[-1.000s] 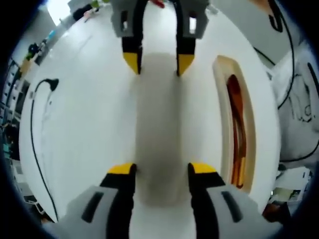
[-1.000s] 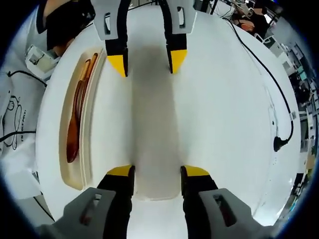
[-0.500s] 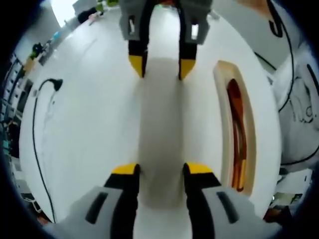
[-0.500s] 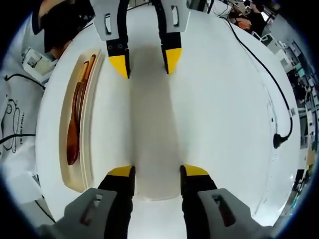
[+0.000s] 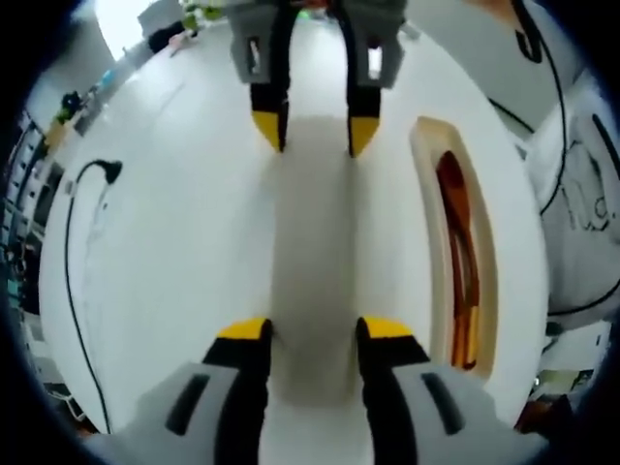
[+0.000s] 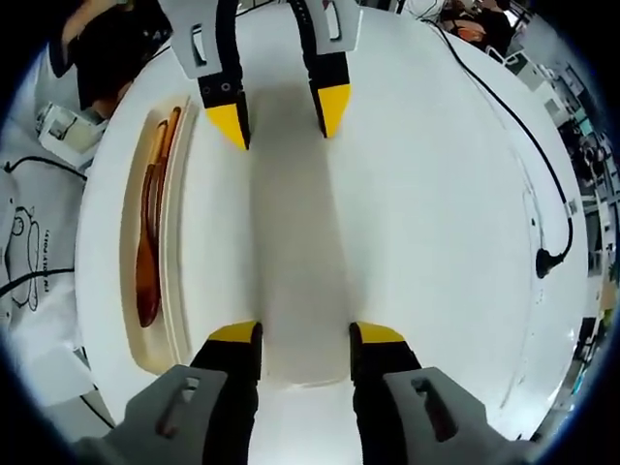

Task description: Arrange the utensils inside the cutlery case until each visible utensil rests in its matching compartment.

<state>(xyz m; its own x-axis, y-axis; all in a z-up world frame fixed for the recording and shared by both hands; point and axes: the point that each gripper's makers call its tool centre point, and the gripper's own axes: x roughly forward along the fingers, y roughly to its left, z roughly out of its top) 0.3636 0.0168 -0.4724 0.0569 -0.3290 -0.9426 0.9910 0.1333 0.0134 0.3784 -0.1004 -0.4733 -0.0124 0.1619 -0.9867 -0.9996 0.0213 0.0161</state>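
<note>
A long pale wooden cutlery case (image 5: 431, 242) lies on the white table, at the right in the left gripper view and at the left (image 6: 126, 242) in the right gripper view. Orange-brown utensils (image 5: 463, 247) lie lengthwise inside it, one of them spoon-shaped (image 6: 147, 276). My left gripper (image 5: 313, 329) is open over bare table beside the case, with nothing between its yellow-tipped jaws. My right gripper (image 6: 306, 332) is open too and faces it from the opposite side. Each one shows at the top of the other's view: the right gripper (image 5: 315, 128) and the left gripper (image 6: 281, 111).
A black cable with a plug (image 5: 97, 174) runs along the table's far side from the case, also visible as the cable (image 6: 547, 257). White sheets with black drawings (image 5: 581, 194) lie beyond the case. A person's dark sleeve (image 6: 116, 48) is near the case's end.
The left gripper's jaws have narrowed a little. Both views have shifted slightly with the hands. The case and utensils have not moved.
</note>
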